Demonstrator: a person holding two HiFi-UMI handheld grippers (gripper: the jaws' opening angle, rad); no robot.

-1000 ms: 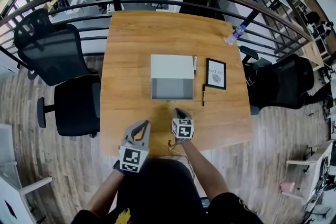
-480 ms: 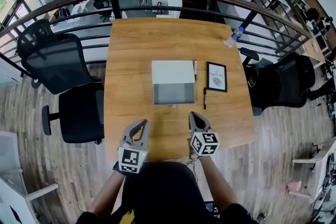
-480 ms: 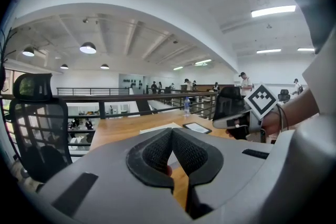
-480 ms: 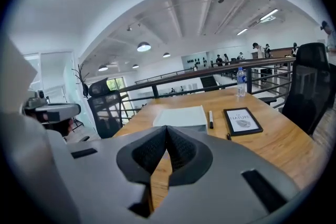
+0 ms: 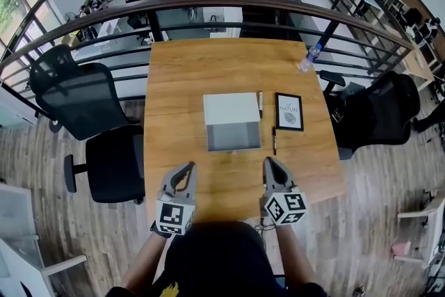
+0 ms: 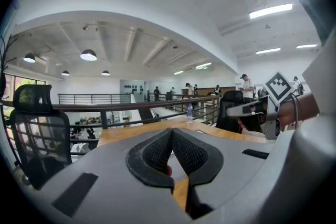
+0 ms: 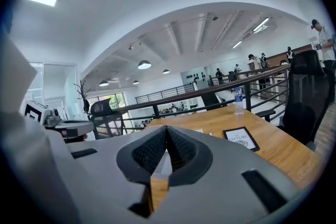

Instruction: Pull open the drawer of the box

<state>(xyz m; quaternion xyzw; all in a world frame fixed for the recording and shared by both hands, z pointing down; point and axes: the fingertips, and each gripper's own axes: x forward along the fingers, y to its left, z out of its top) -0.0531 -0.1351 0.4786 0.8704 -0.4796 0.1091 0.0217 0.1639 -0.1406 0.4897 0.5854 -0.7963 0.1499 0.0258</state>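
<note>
The white box (image 5: 231,108) stands mid-table. Its grey drawer (image 5: 233,136) faces me and looks drawn out toward the near edge. My left gripper (image 5: 190,165) hovers over the near table edge, left of the box and well short of it. Its jaws are shut with nothing between them, and the pads meet in the left gripper view (image 6: 171,134). My right gripper (image 5: 268,161) hangs at the same distance on the right, apart from the drawer. It is also shut and empty (image 7: 166,131).
A framed picture (image 5: 288,112) lies right of the box, with a black pen (image 5: 274,141) beside the drawer. A water bottle (image 5: 310,56) stands at the far right corner. Black office chairs sit left (image 5: 76,97) and right (image 5: 375,111). A railing (image 5: 222,3) runs behind the table.
My right gripper has drawn back from the drawer front, moving right and toward me. The left gripper has stayed roughly where it was.
</note>
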